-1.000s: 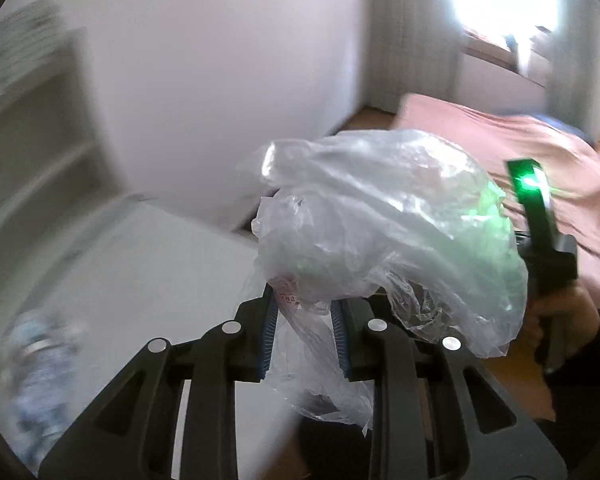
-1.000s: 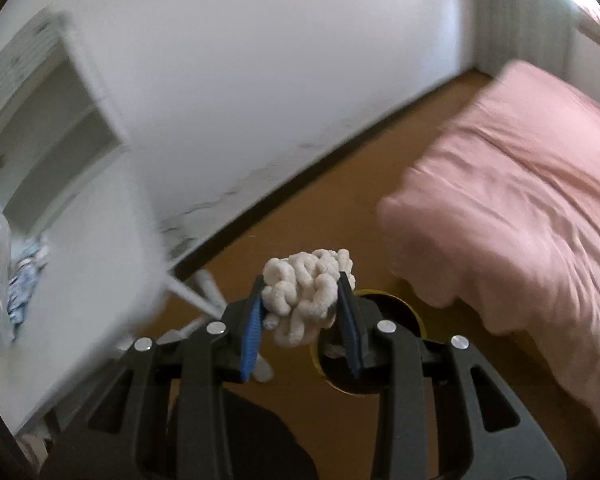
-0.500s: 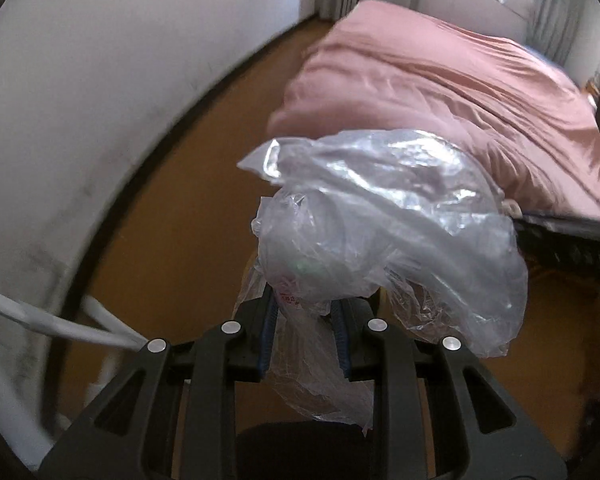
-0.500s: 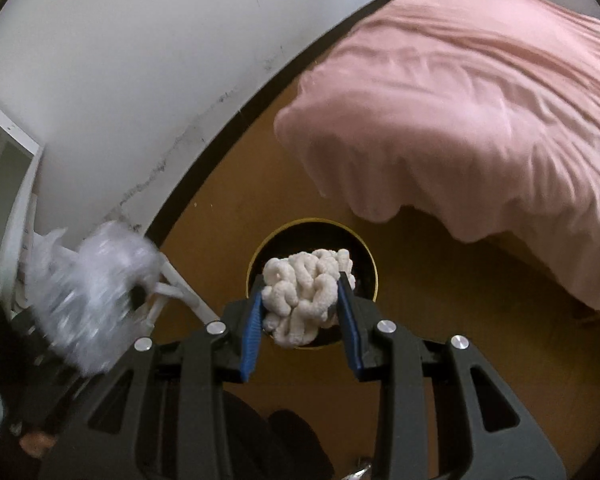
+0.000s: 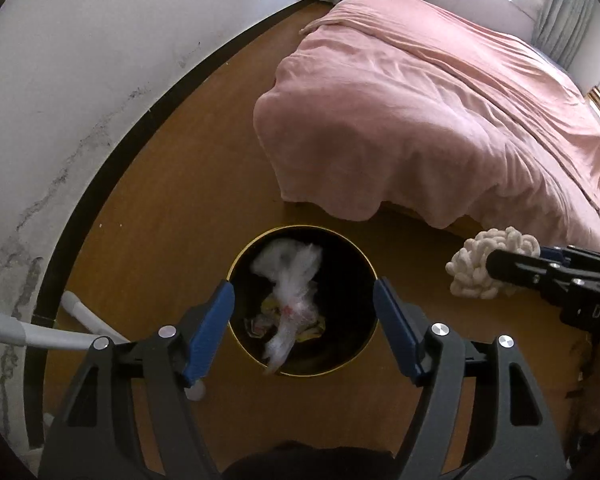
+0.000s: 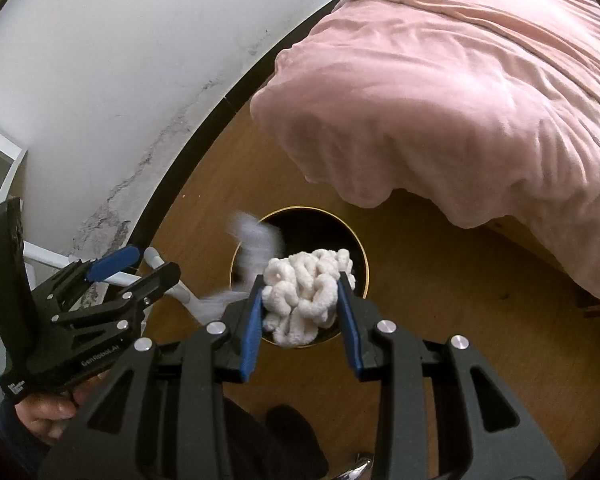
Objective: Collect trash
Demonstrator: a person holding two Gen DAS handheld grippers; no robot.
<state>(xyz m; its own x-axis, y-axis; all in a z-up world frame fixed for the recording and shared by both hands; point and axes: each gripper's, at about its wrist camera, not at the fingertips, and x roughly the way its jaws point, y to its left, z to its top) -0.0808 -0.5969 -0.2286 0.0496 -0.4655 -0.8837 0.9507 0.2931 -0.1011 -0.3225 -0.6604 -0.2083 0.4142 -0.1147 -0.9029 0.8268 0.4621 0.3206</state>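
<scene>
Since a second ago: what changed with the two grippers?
The left gripper swung over the bin, opened and let go of the plastic bag, now falling in. The right gripper stays shut on the white knotted wad, also carried over the bin.

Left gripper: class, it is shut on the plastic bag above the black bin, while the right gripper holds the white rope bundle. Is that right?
Not quite. The left gripper is open, and the plastic bag is blurred, apparently dropping into the bin, as the left wrist view shows. The right gripper does hold the rope bundle.
</scene>
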